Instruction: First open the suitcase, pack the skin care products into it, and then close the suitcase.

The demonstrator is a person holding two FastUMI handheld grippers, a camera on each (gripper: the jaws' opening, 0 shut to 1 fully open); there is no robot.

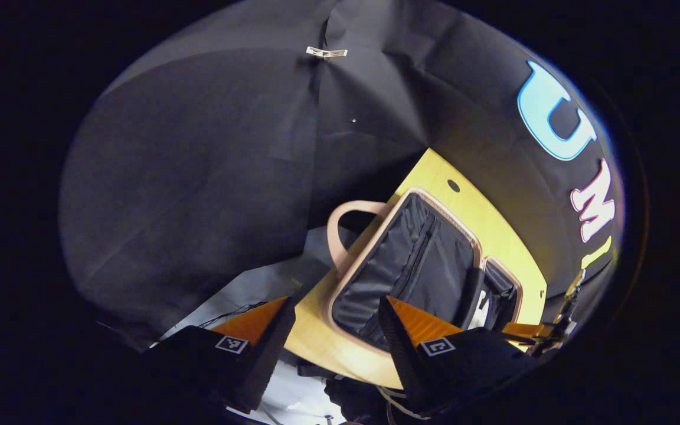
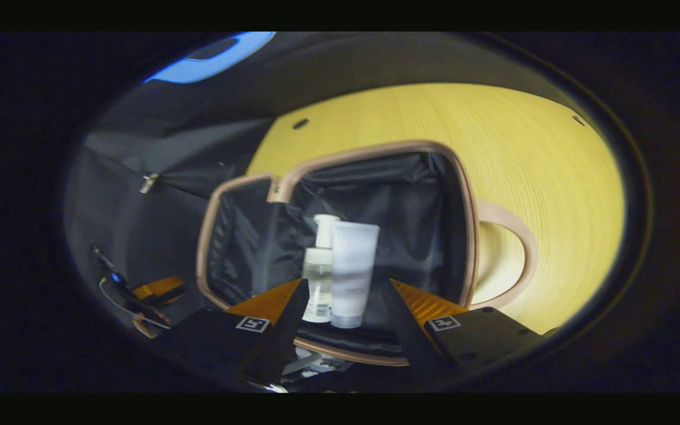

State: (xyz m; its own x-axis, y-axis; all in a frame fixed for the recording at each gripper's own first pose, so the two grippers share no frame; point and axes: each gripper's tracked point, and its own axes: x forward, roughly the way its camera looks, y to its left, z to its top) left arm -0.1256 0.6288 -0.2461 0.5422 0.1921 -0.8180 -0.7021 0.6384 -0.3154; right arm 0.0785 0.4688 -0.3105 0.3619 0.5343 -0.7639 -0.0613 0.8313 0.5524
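Observation:
The suitcase [image 2: 470, 236] lies open on the yellow table [image 2: 434, 118], with a beige rim, a beige handle [image 2: 523, 260] and black lining. Inside one half lie a clear pump bottle [image 2: 319, 277] and a white tube [image 2: 352, 265], side by side. My right gripper [image 2: 345, 307] hovers open just above the near rim, its fingers apart on either side of the two products and touching neither. In the left gripper view the suitcase [image 1: 375, 242] shows its zip-pocket half [image 1: 417, 260]. My left gripper [image 1: 334, 336] is open and holds nothing, low over the table's edge.
The beige handle [image 1: 340, 230] sticks out past the table edge [image 1: 316, 342]. The right gripper [image 1: 555, 330] shows at the far side of the case. Black cloth walls surround the table. Pale floor [image 1: 245, 289] lies below.

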